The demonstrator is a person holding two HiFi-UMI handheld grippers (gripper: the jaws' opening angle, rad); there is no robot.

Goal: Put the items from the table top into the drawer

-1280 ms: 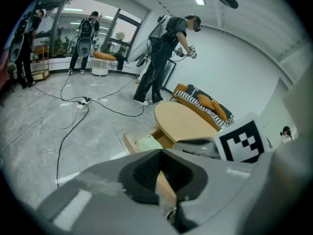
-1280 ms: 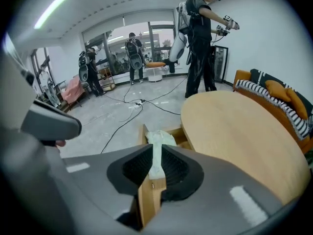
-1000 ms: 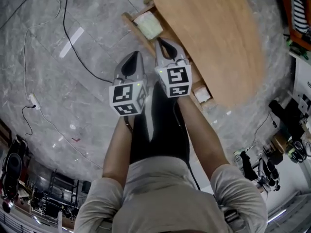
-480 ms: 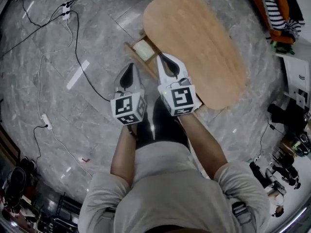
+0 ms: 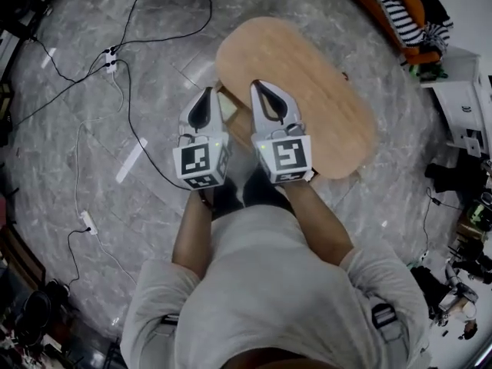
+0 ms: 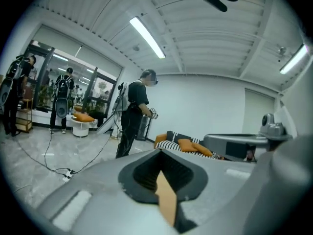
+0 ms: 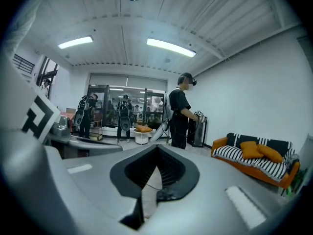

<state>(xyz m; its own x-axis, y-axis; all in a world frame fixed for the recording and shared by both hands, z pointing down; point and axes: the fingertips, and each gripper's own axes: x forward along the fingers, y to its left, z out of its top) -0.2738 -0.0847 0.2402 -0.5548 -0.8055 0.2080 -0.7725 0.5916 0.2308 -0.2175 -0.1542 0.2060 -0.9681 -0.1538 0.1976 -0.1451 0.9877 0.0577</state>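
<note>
An oval wooden table (image 5: 307,91) stands far below me in the head view, and I see nothing lying on its top. At its left edge the open drawer (image 5: 227,104) shows between my two grippers, with something pale inside. My left gripper (image 5: 206,92) and right gripper (image 5: 257,85) are held side by side high above the floor, pointing nearly level. In the left gripper view the left gripper (image 6: 159,152) has its tips together and holds nothing. The right gripper (image 7: 156,146) is likewise shut and holds nothing.
Black cables and a power strip (image 5: 111,56) trail over the grey marble floor at left. A sofa with striped and orange cushions (image 5: 400,6) and a white cabinet (image 5: 461,106) stand at right. Another person (image 7: 181,114) stands ahead; more people by the glass doors.
Both grippers have risen a long way together, so the table and drawer now look smaller and farther below. The jaws stayed shut throughout.
</note>
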